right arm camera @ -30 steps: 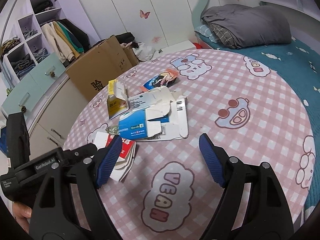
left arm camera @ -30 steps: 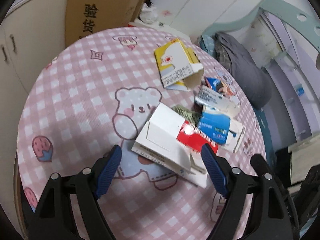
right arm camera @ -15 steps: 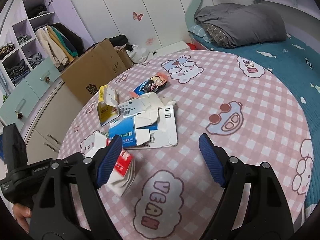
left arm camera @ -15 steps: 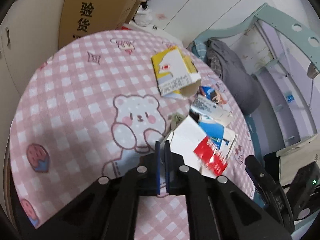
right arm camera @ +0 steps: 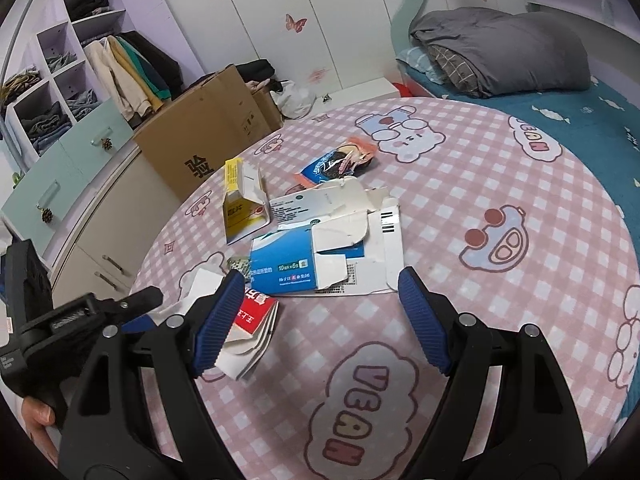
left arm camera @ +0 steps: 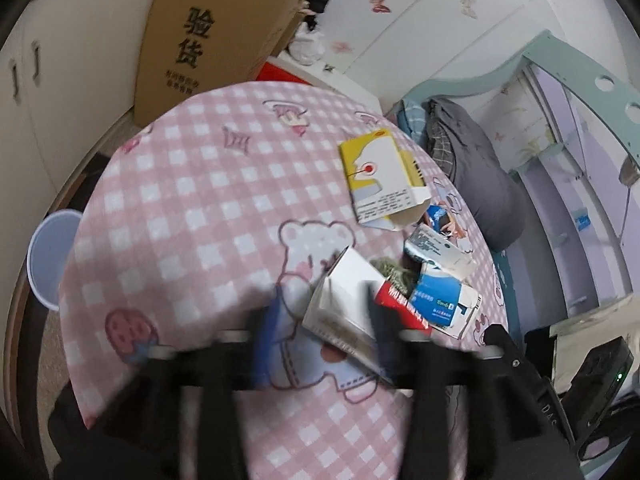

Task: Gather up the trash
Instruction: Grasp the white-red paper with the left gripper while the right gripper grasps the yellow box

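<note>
Two tools hang over our pink checked worktop (right arm camera: 500, 168). Our left tool (left arm camera: 320, 332) is blurred, its jaws opening around the white-and-red carton (left arm camera: 348, 300), pads apparently clear of it. Beside it lie the blue box (right arm camera: 288, 264) and the yellow box (right arm camera: 242, 208). Our right tool (right arm camera: 320, 320) stands wide, holding nothing.

The round table (right arm camera: 500, 168) carries six bits of trash, as far as the overlaps allow — four flattened or torn cartons (right arm camera: 320, 268), one snack wrapper (right arm camera: 340, 162) and one crumpled green scrap (left arm camera: 394, 272). One pale bin (left arm camera: 50, 256) stands below — plus two cardboard boxes (right arm camera: 200, 140).
</note>
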### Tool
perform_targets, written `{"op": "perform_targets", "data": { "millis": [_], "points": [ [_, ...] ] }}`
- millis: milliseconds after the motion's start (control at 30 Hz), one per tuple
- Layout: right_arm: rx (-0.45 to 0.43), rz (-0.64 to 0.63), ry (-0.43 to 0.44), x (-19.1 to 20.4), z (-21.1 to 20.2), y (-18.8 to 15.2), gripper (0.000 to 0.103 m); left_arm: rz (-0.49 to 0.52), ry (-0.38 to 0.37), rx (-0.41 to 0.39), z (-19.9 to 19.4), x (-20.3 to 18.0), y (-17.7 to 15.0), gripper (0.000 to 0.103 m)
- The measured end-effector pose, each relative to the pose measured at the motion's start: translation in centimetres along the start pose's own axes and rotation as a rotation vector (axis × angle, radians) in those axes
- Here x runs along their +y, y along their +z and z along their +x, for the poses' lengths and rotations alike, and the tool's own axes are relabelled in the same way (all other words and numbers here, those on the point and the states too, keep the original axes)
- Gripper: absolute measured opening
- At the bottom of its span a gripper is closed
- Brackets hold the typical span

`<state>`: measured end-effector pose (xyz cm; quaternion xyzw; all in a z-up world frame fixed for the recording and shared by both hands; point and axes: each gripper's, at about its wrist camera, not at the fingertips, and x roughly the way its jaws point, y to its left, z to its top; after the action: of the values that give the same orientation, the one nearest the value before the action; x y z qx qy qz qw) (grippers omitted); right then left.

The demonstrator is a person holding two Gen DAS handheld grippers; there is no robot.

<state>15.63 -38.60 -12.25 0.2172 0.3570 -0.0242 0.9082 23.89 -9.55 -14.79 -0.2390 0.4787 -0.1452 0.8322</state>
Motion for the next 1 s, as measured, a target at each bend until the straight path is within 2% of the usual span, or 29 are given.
{"op": "perform_targets", "data": {
  "millis": [67,200,433,500,533,567,633,767,900,1000],
  "points": [
    [-0.002,-0.001,0.001,0.1,-0.1,-0.1,0.078,-0.029,-0.008,-0.007,-0.2,0.2,-0.6,0.059],
    [-0.011,0.003,0.001,0.0,-0.4,-0.1,0.078,-0.113,-0.088,0.073,0.8,0.0,-2.0,0.059],
    [-0.011,0.002,0.001,0.0,-0.7,-0.1,0.078,-0.166,-0.102,0.046,2.0,-1.4,-2.8,0.059],
    [-0.011,-0.001,0.002,0.2,-0.8,0.0,0.078,-0.157,-0.082,0.046,2.7,-1.6,-2.7,0.041],
    [-0.01,-0.004,0.002,0.3,-0.7,0.1,0.078,-0.157,-0.076,0.051,3.1,-1.5,-2.5,0.022],
    [-0.01,-0.008,0.002,0.5,-0.7,0.2,0.078,-0.156,-0.073,0.06,3.5,-1.3,-2.2,0.017],
    [-0.01,-0.024,0.003,1.1,-0.5,0.5,0.078,-0.141,-0.088,0.056,3.7,-1.0,-1.9,0.016],
    [-0.012,-0.053,0.002,2.6,0.4,1.5,0.078,-0.068,-0.102,-0.007,2.1,-1.0,-0.7,0.007],
    [-0.012,-0.095,0.002,4.5,1.7,2.7,0.078,0.008,-0.07,-0.095,-0.4,-0.9,1.4,0.006],
    [0.014,-0.115,0.007,6.0,3.8,3.8,0.078,0.02,-0.058,-0.141,-1.8,0.1,3.2,0.006]
  ]
}}
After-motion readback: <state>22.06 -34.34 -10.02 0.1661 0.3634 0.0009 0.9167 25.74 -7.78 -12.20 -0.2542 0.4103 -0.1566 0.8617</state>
